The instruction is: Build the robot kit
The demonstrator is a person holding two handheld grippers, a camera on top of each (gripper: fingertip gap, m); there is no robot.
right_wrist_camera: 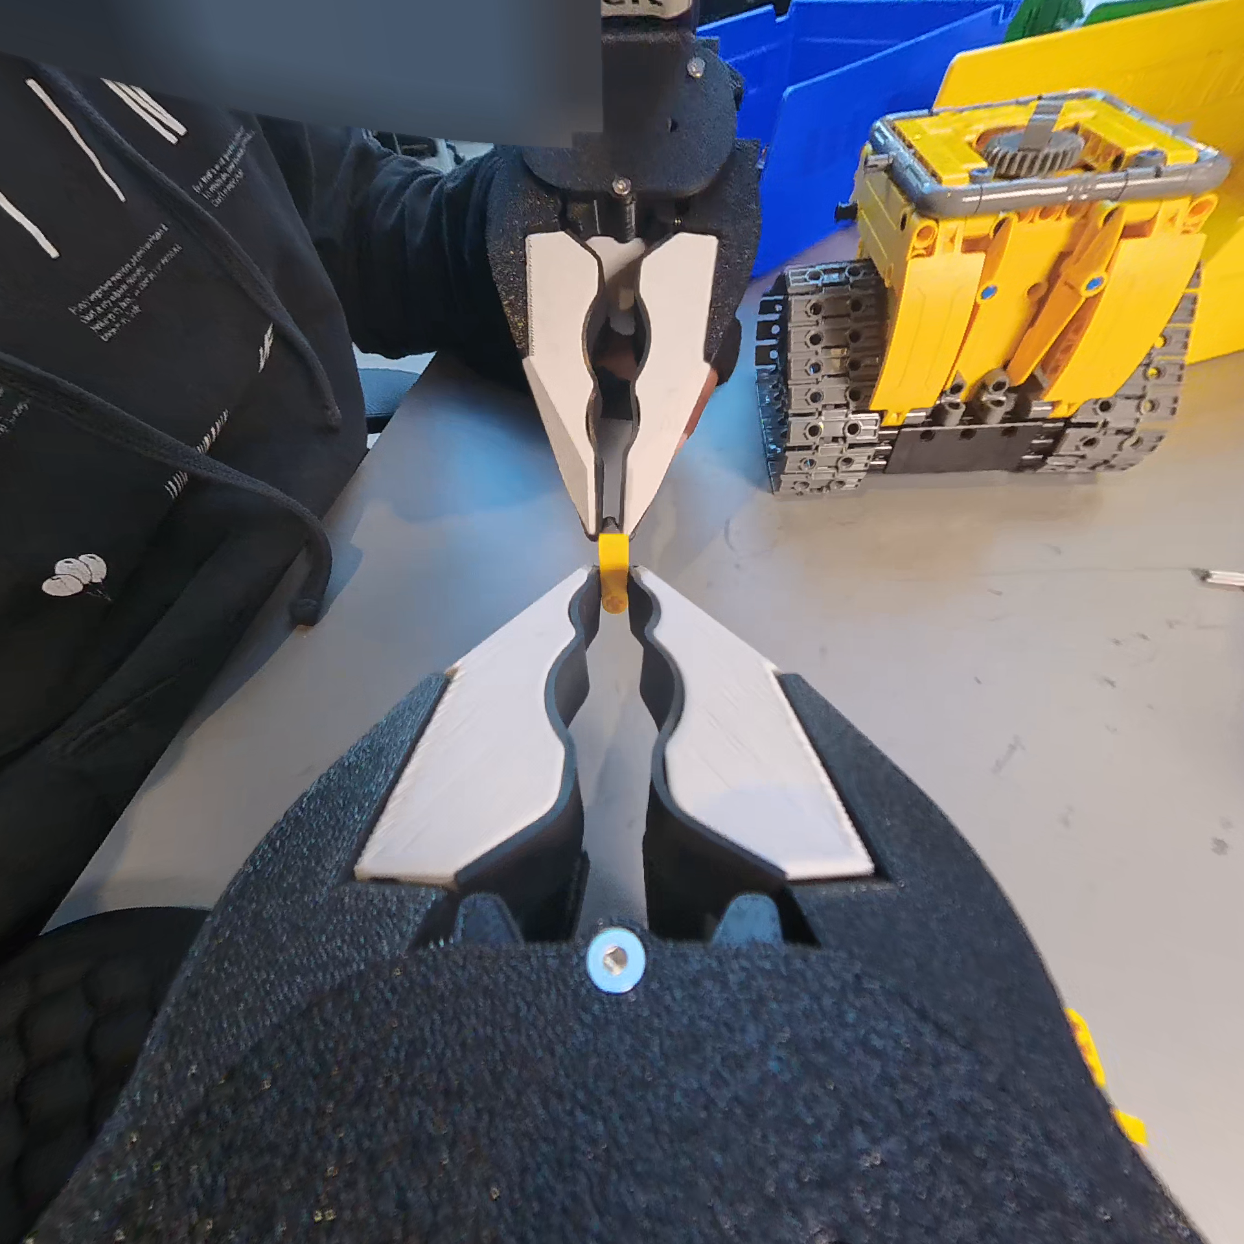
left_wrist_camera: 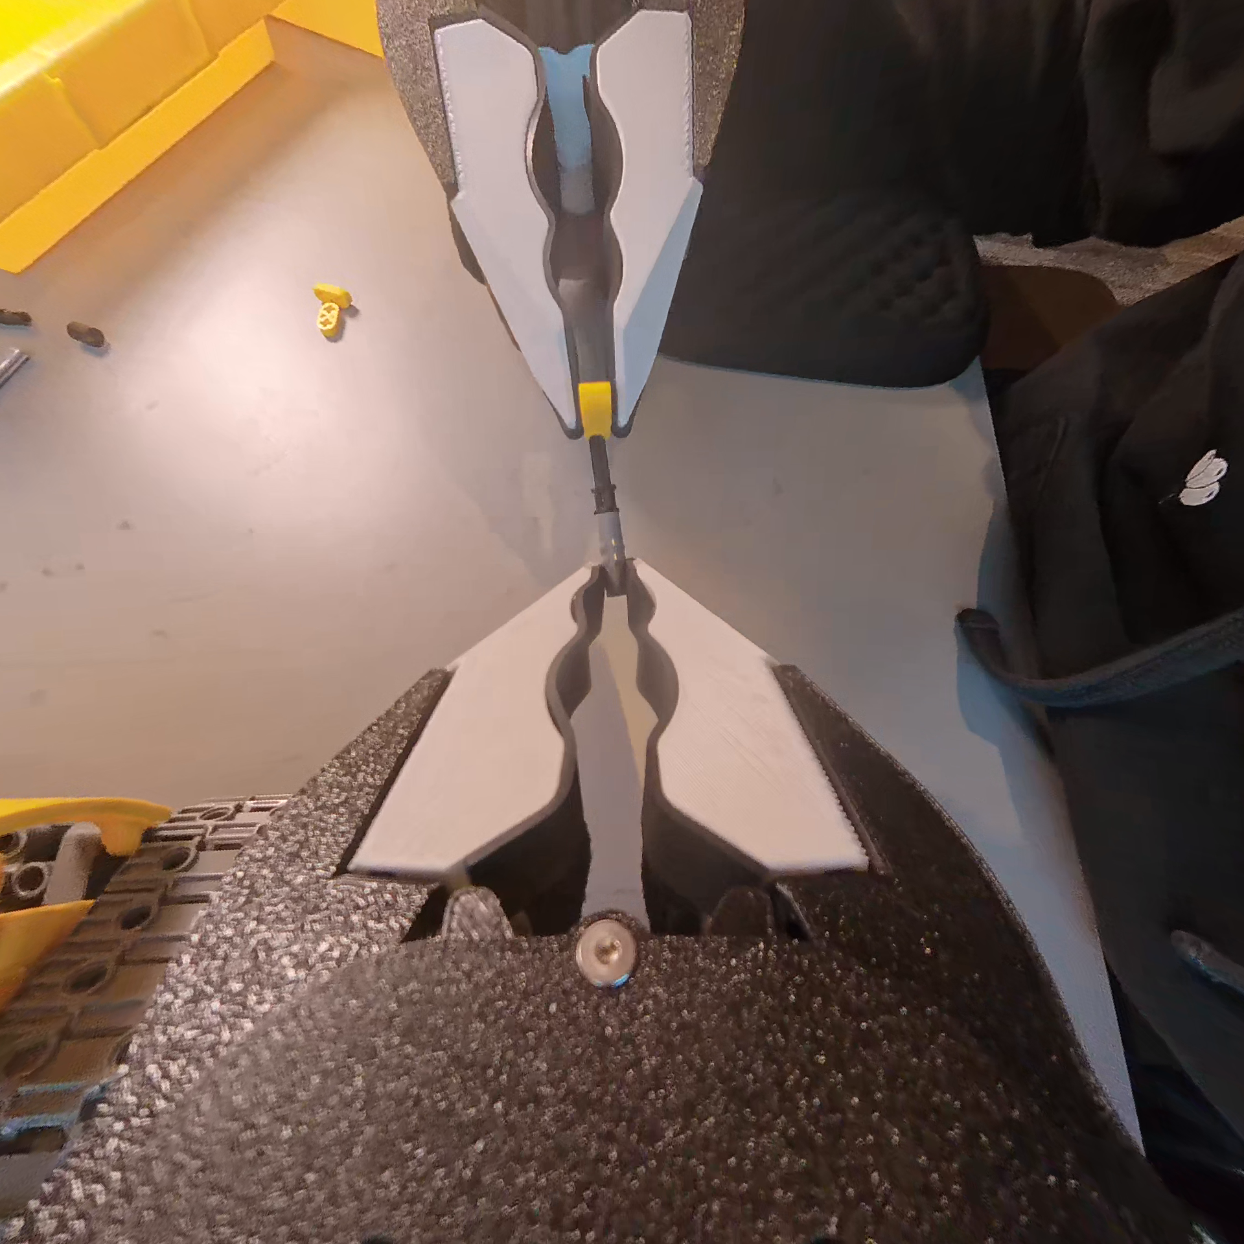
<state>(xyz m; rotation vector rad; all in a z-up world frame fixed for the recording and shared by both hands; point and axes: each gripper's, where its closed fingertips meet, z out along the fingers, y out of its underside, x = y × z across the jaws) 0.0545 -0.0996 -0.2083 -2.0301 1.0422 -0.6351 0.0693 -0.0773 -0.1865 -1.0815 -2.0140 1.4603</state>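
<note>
1. Axle, thin and black with a grey end, spans the short gap between the two grippers, above the grey table.
2. Its grey end sits between the fingertips of the left gripper, whose jaws are narrow and pinch it.
3. Its other end goes into a small yellow connector piece, and the right gripper pinches this piece with its jaws nearly closed.
4. In the right wrist view only the yellow connector piece shows between the two tips; the axle is hidden behind it.
5. The two grippers point at each other, tip to tip, nearly in one line.
6. On the table in the left wrist view lies a second small yellow piece, well apart from the grippers, and two small black pins lie farther to the left edge.
7. A yellow box stands in the far corner of that view.
8. A yellow tracked vehicle model built from construction bricks, with dark grey tracks, stands on the table in the right wrist view, and blue bins are behind it.
9. A person in a black hoodie sits at the table edge.
</note>
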